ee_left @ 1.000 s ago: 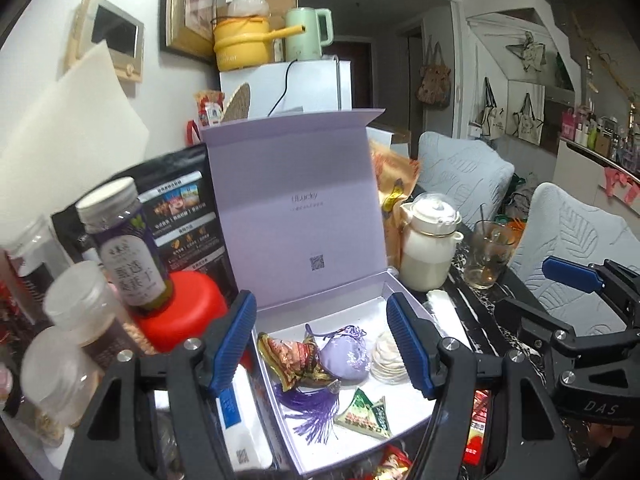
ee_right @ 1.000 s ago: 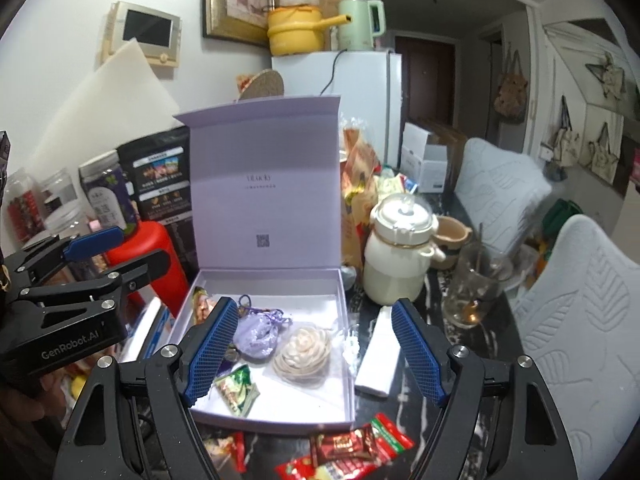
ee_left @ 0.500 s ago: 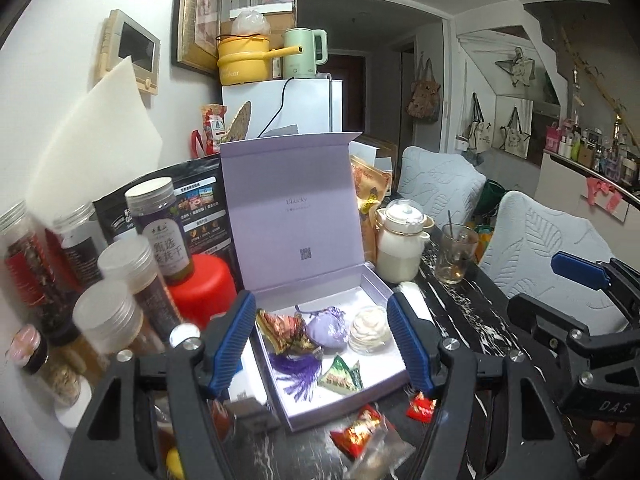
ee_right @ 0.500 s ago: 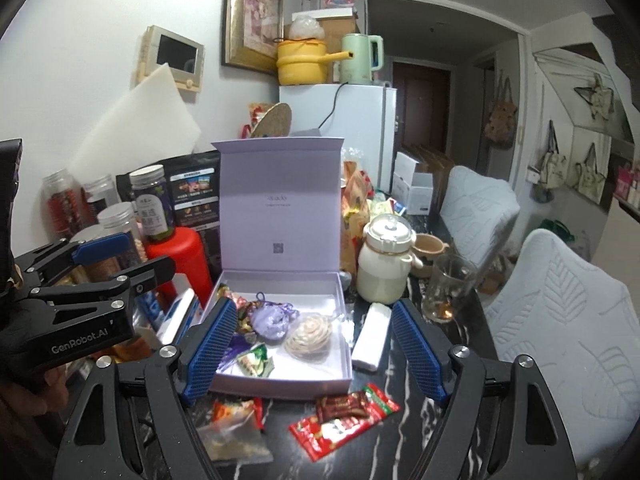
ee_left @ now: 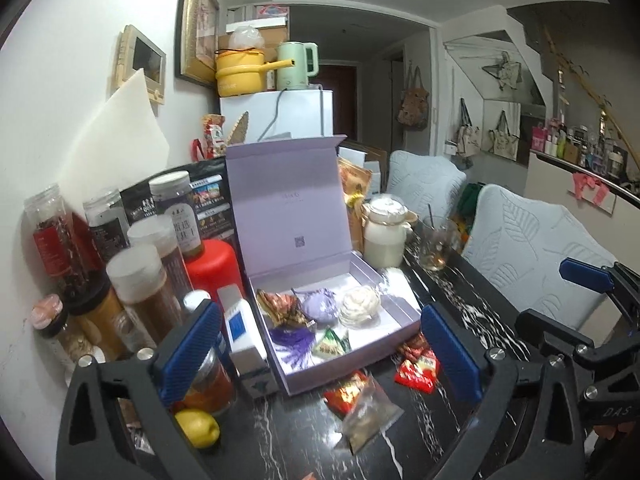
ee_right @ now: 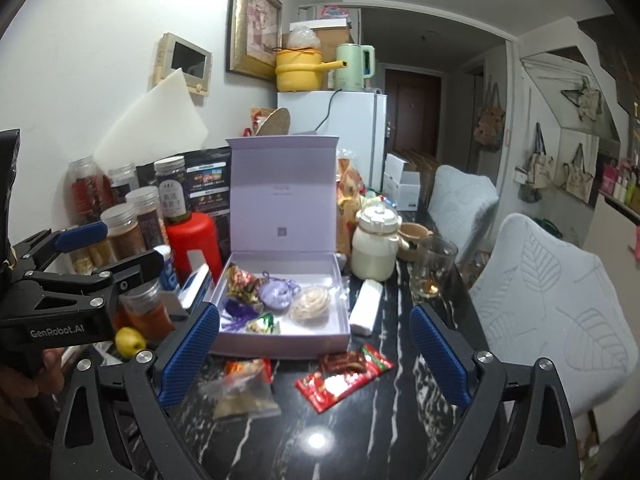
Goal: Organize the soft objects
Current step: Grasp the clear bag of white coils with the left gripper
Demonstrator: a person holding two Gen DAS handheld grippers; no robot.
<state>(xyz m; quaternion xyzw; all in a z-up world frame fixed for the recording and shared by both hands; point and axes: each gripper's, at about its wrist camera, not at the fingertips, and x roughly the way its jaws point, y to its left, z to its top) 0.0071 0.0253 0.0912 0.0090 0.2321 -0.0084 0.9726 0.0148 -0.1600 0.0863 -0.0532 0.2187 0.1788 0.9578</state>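
My left gripper (ee_left: pixel 320 350) hangs above the near edge of the black marble table (ee_right: pixel 360 432) with its jaws spread wide and nothing between them, and my right gripper (ee_right: pixel 314 354) does the same just beside it, blue pads apart and empty. Ahead of both sits the lilac box (ee_right: pixel 280 334), its lid standing upright. Inside it lie the soft things: a purple sachet (ee_right: pixel 274 294) with its tassel (ee_left: pixel 294 344) trailing toward me, a cream rosette (ee_right: pixel 310 303) just to its right, a patterned pouch (ee_left: pixel 280 307) at the left, and a small green triangular pouch (ee_right: pixel 262 325) near the front wall. On the table in front of the box lie a red snack packet (ee_right: pixel 344 374) and a clear bag (ee_right: pixel 244 392), well clear of my pads. A lemon (ee_left: pixel 197 427) rests by my left finger.
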